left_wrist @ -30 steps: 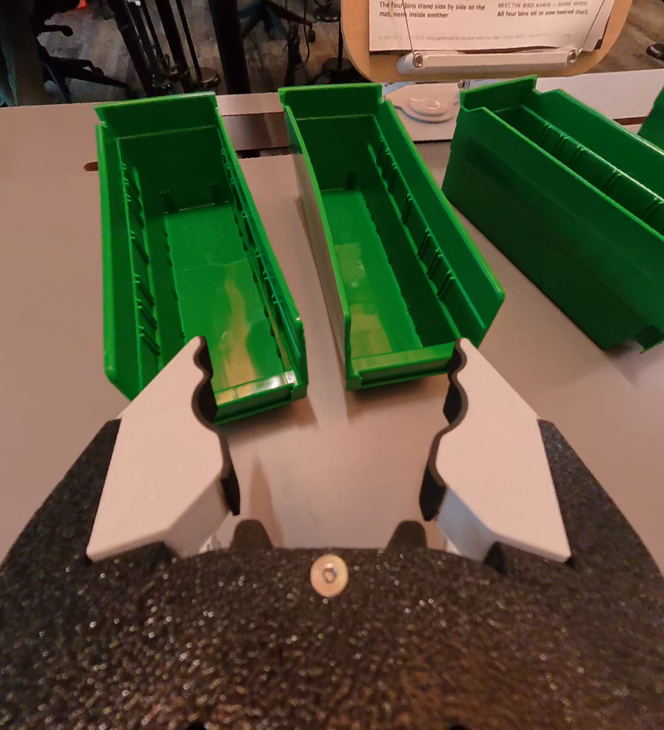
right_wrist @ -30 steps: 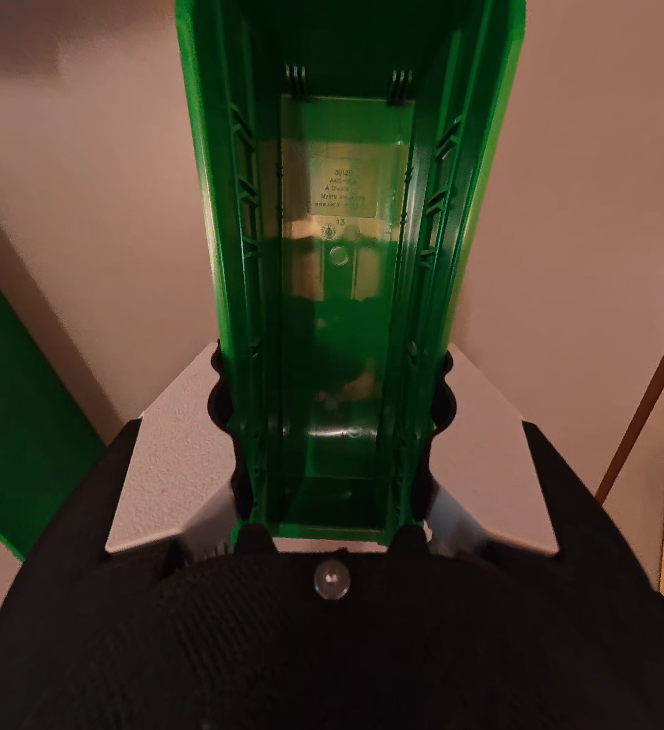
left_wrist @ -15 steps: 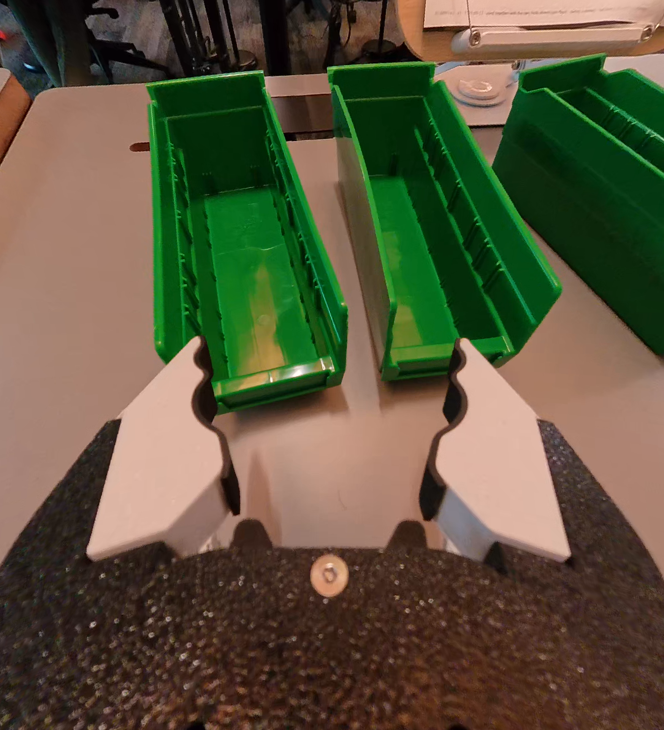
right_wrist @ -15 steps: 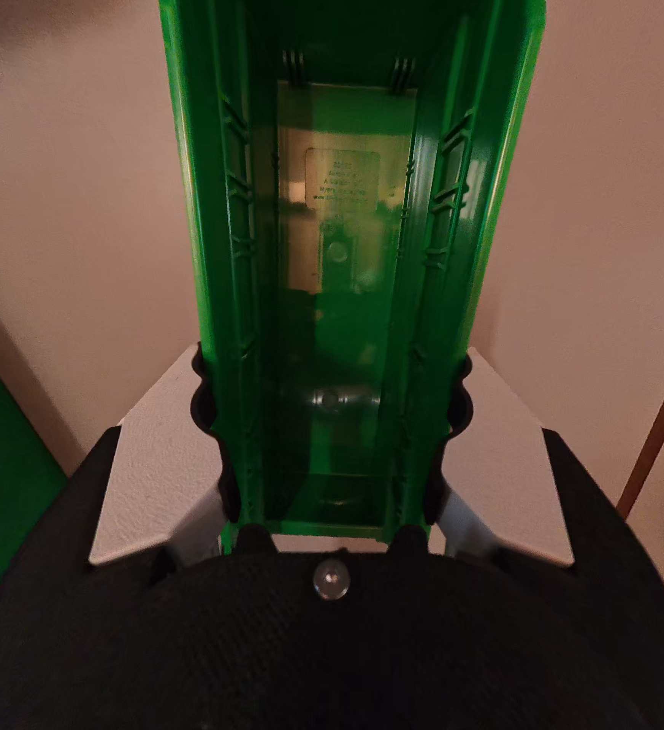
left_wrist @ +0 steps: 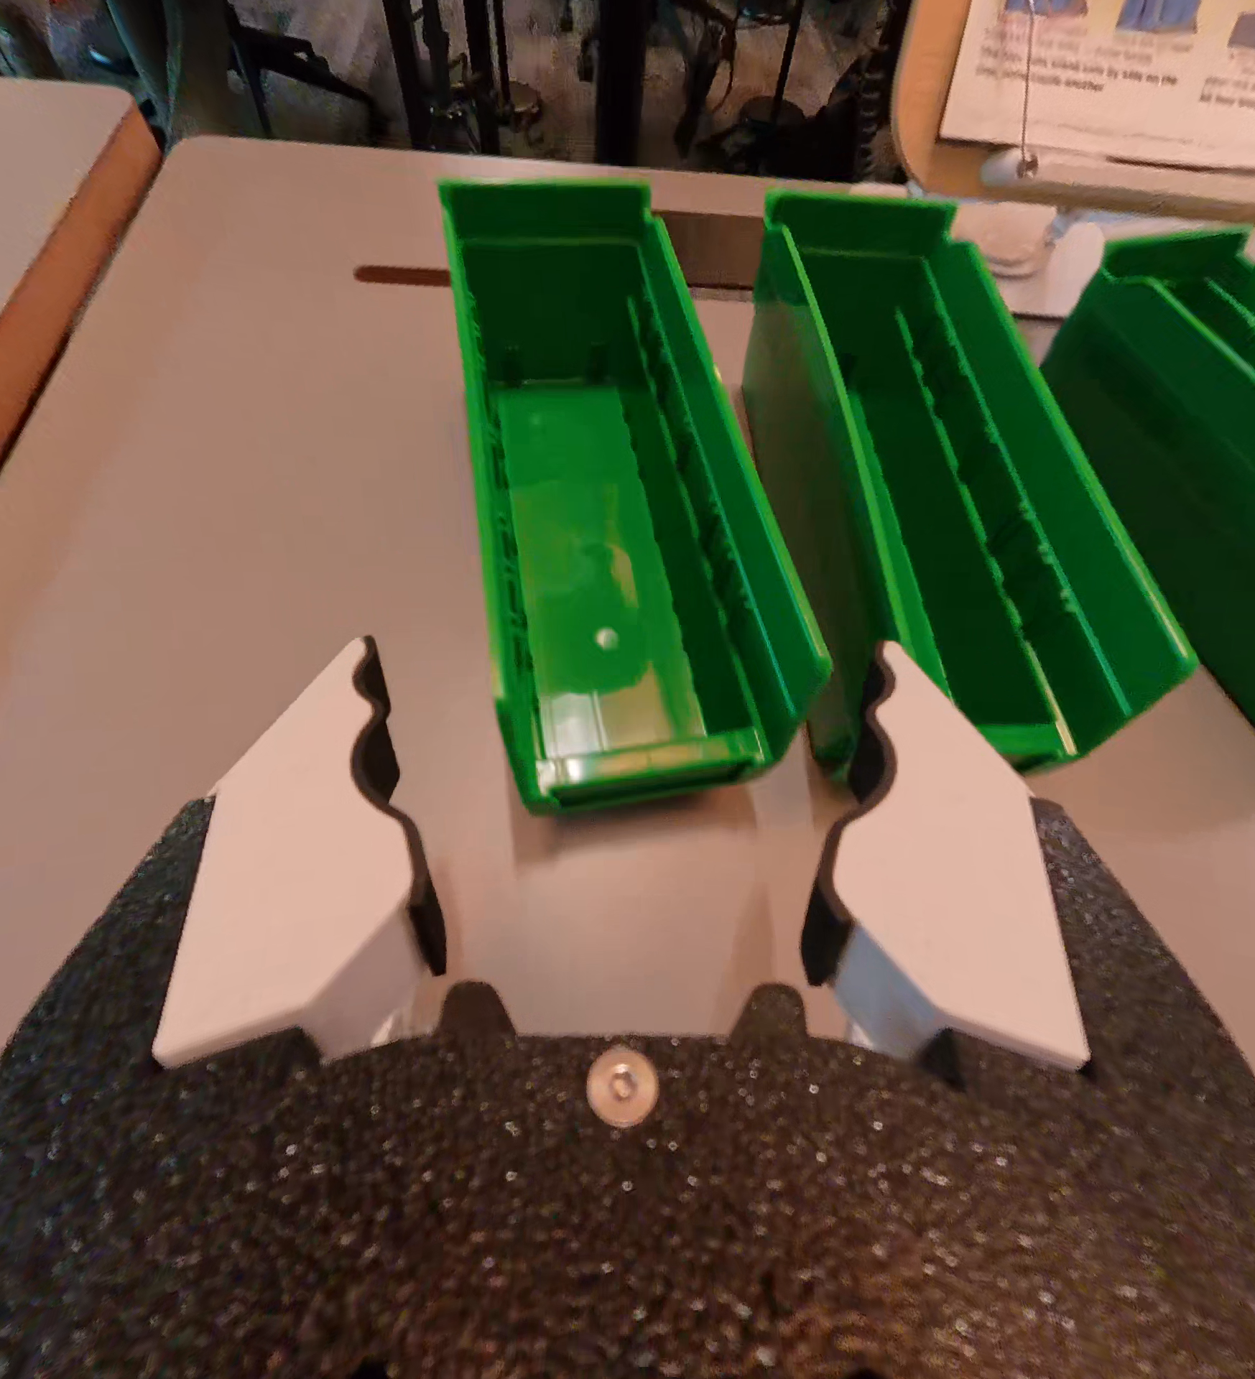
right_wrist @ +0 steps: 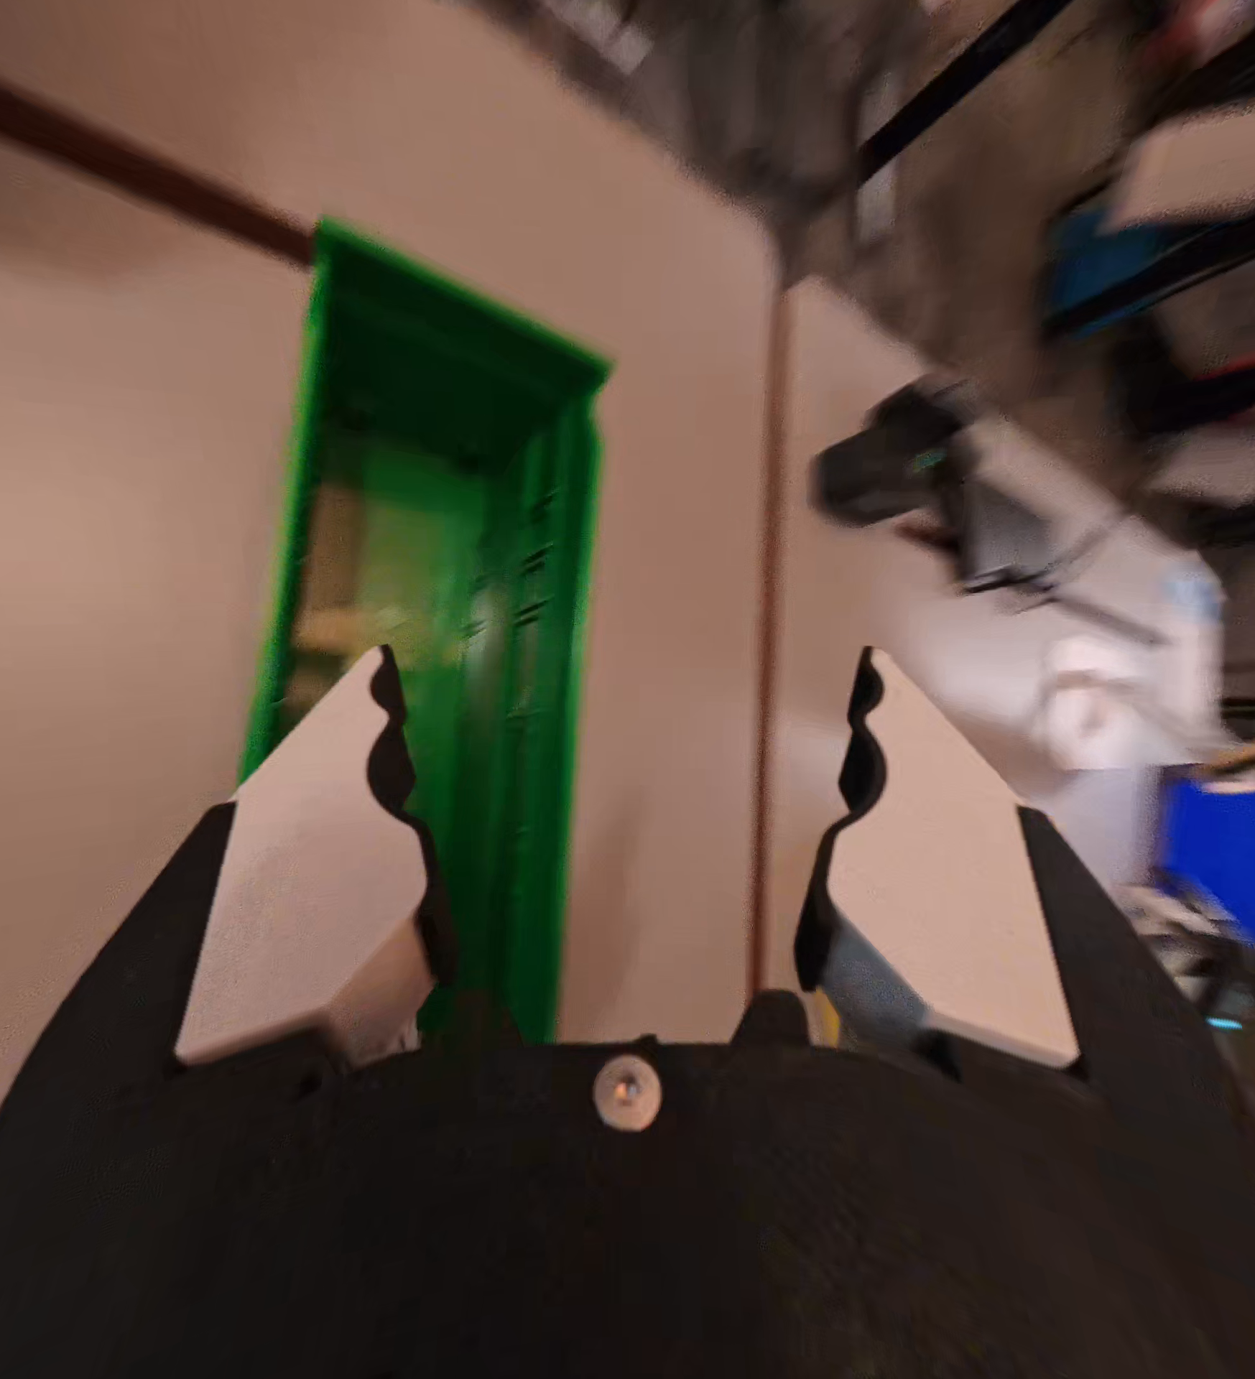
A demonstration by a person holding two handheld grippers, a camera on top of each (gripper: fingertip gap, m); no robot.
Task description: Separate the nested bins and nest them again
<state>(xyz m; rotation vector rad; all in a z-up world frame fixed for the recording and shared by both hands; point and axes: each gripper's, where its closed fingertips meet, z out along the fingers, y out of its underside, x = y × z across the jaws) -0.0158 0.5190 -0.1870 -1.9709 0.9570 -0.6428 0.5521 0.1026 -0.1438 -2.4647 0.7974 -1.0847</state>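
In the left wrist view three long green bins stand side by side on the grey table (left_wrist: 236, 485): a left bin (left_wrist: 609, 522), a middle bin (left_wrist: 945, 485) and a right bin (left_wrist: 1206, 418) cut off by the frame edge. My left gripper (left_wrist: 624, 657) is open and empty, just in front of the left bin's near end. In the blurred right wrist view a fourth green bin (right_wrist: 445, 567) lies on the table. My right gripper (right_wrist: 624, 657) is open and empty, and its left finger (right_wrist: 311, 858) overlaps the bin's near end.
A wooden stand with a printed sheet (left_wrist: 1102, 82) stands at the table's back right. Another table (left_wrist: 19, 194) sits at the left. In the right wrist view a table seam (right_wrist: 766, 597) runs beside the bin, with blurred white and black equipment (right_wrist: 982, 522) and a blue object (right_wrist: 1229, 858) at the right.
My right gripper has opened and let go of the green bin, then swung away fast. My left gripper has shifted left, so the bins sit further right in its view.
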